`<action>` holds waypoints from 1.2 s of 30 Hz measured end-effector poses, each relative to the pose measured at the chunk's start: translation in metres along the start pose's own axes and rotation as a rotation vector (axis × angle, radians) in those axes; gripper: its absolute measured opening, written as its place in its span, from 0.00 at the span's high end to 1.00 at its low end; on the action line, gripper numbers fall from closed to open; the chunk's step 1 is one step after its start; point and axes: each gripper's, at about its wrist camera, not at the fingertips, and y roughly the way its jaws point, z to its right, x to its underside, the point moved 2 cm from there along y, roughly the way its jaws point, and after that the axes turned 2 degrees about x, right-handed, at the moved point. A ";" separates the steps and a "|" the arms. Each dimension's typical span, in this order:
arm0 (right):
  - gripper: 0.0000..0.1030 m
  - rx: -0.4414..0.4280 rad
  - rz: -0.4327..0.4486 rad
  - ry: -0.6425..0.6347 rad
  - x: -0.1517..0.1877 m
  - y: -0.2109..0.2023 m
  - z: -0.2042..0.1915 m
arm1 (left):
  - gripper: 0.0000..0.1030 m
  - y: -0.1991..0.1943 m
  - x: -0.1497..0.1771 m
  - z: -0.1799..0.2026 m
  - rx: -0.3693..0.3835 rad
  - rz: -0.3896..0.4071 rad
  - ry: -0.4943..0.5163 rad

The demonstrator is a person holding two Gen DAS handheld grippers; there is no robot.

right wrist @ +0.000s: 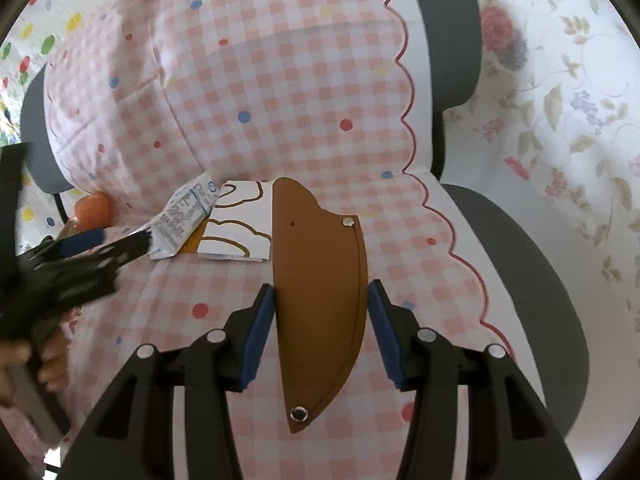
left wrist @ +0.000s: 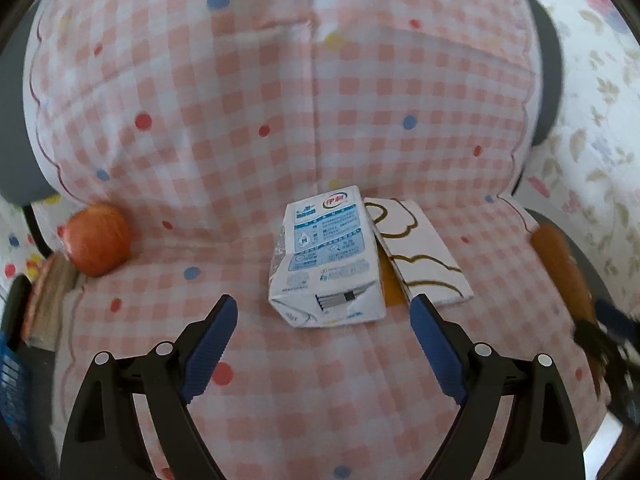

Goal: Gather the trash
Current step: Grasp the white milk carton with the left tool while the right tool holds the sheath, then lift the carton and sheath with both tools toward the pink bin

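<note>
From the left wrist view I read the seat of a chair draped in a soft pink gingham cover; at the far left a smooth red apple sits in the crease where seat meets backrest, probably rolled there. My left gripper stands wide and empty, its ribbed blue pads lined up either side of a crumpled waxy milk carton just ahead; I judge that carton the trash to take first. It lies on its side, touching a flat white card box with looping gold outlines; something orange shows in the gap between them, which I cannot identify. Farther right, my right gripper brackets a stiff brown leather sheath, curved, riveted, stitched along one edge; the left pad touches it, the right stands just clear, so it straddles and does not yet clamp.
</note>
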 end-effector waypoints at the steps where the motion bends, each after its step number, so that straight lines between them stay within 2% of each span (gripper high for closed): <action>1: 0.54 -0.002 0.006 0.001 0.001 -0.003 0.002 | 0.15 0.006 -0.003 -0.001 0.008 -0.011 -0.023; 8: 0.54 0.005 0.025 0.004 -0.001 -0.009 0.003 | 0.17 0.033 -0.012 -0.007 0.031 -0.061 -0.108; 10: 0.54 -0.001 0.024 0.006 -0.001 -0.010 0.004 | 0.29 0.034 -0.012 -0.009 0.038 -0.058 -0.120; 13: 0.54 -0.011 0.028 0.016 0.001 -0.016 0.003 | 0.31 0.025 -0.007 -0.009 0.030 -0.030 -0.095; 15: 0.54 -0.018 0.033 0.018 0.004 -0.021 0.001 | 0.32 0.008 -0.001 -0.008 0.009 0.012 -0.073; 22: 0.54 -0.054 0.051 0.021 0.020 -0.053 -0.010 | 0.32 -0.072 0.040 0.003 0.072 0.116 0.016; 29: 0.54 -0.071 0.064 0.042 0.041 -0.086 -0.017 | 0.32 -0.130 0.077 0.005 0.083 0.169 0.049; 36: 0.54 -0.050 0.078 0.033 0.063 -0.117 -0.022 | 0.32 -0.169 0.108 0.008 0.147 0.197 0.078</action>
